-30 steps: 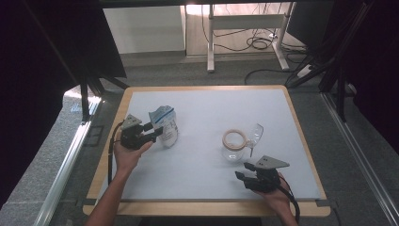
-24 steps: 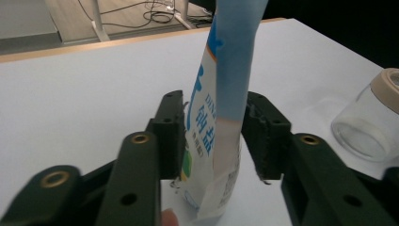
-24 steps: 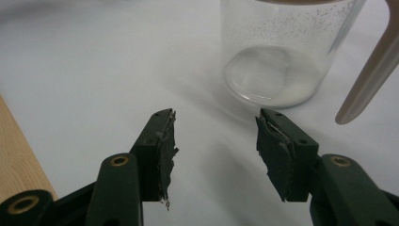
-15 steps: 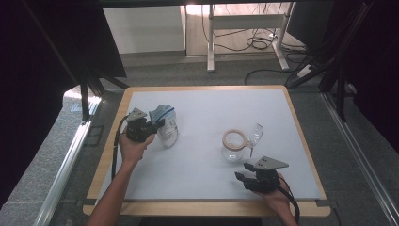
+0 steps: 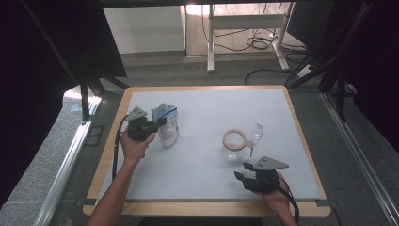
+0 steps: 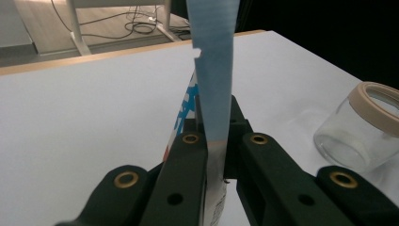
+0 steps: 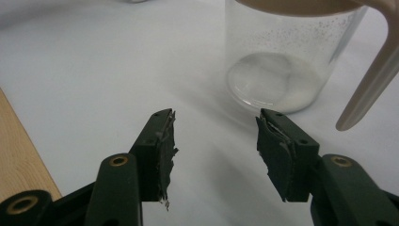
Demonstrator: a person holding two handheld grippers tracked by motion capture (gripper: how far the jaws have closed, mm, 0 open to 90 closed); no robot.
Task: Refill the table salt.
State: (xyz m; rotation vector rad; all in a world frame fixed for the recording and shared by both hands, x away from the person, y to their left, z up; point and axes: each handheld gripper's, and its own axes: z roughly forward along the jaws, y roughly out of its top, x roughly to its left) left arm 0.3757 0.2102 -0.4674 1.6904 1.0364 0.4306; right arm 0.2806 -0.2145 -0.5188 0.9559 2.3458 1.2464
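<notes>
Bag: a clear plastic zip bag (image 5: 167, 126) with a blue strip along its top and blue and red print on its side; it stands upright on the white desk (image 5: 202, 155), towards the left edge, about midway between the far and near edges.
Bag top: in the left gripper view the blue strip (image 6: 214, 70) rises straight up from between the jaws, with a small notch in its left edge.
Left tool: left tool (image 5: 149, 126) is clamped on the bag's top edge, its jaws having just closed on it; a hand holds it from the near side.
Right tool: right tool (image 5: 247, 178) rests near the desk's near right corner, its jaws standing apart with nothing between them, their pads frayed.
Jar: a clear glass jar (image 5: 234, 146) with a tan rim stands just beyond the right tool, well apart from the bag.
</notes>
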